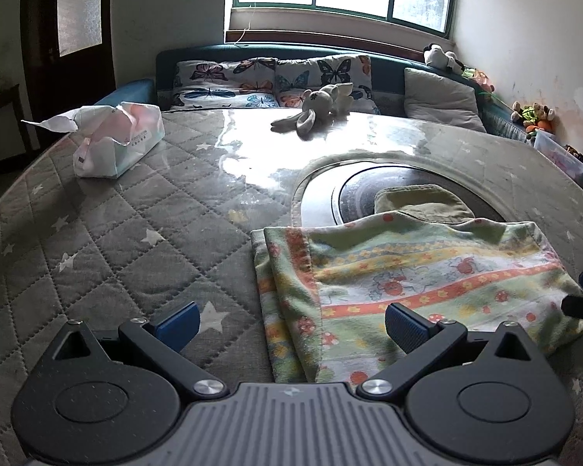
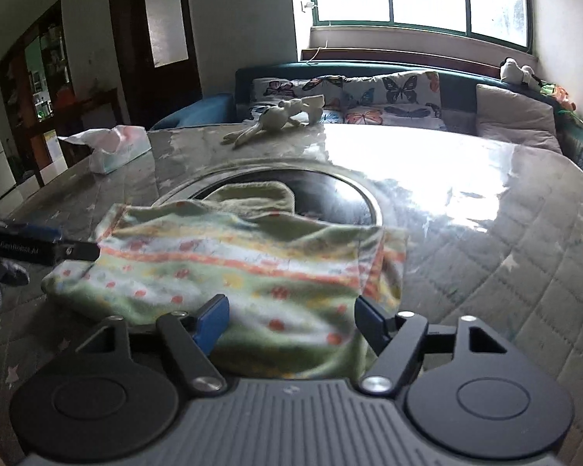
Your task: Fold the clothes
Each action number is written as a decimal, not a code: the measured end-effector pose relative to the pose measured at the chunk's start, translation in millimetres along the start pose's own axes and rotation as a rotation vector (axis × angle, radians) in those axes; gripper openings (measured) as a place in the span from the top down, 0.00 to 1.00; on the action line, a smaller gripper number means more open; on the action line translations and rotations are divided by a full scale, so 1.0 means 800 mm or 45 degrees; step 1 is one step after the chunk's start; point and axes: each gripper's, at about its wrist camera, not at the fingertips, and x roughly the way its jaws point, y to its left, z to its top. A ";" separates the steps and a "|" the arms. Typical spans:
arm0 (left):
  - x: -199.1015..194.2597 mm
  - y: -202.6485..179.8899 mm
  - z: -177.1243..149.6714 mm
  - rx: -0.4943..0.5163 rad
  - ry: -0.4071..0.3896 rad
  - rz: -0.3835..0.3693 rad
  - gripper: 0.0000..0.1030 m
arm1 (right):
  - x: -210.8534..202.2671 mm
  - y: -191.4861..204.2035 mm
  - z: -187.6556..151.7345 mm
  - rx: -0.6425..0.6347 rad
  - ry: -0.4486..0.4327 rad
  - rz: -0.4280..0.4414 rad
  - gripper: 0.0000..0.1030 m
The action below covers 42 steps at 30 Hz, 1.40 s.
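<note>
A folded green cloth (image 1: pixel 416 272) with orange and yellow flower stripes lies on the grey quilted table cover; it also shows in the right wrist view (image 2: pixel 233 264). A plain olive-green cloth (image 1: pixel 419 204) lies behind it over the dark round inset (image 1: pixel 353 190). My left gripper (image 1: pixel 291 326) is open and empty, its jaws spread over the cloth's near left corner. My right gripper (image 2: pixel 291 318) is open and empty over the cloth's near right part. The left gripper's tip (image 2: pixel 39 248) shows at the left of the right wrist view.
A tissue pack (image 1: pixel 116 138) sits at the table's far left. A plush rabbit (image 1: pixel 318 106) lies at the far edge. Behind are a sofa with butterfly cushions (image 1: pixel 268 81), a grey cushion (image 1: pixel 443 101) and soft toys (image 1: pixel 532 114) along the right wall.
</note>
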 end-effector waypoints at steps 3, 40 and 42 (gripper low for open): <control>0.000 0.001 0.000 0.001 0.005 0.000 0.00 | 0.005 -0.004 0.006 0.012 0.006 -0.015 0.28; 0.025 -0.004 0.018 -0.077 0.082 -0.122 0.83 | 0.069 -0.056 0.025 0.196 0.044 -0.095 0.83; 0.024 -0.006 0.019 -0.068 0.076 -0.122 0.88 | 0.068 -0.056 0.023 0.208 0.032 -0.087 0.88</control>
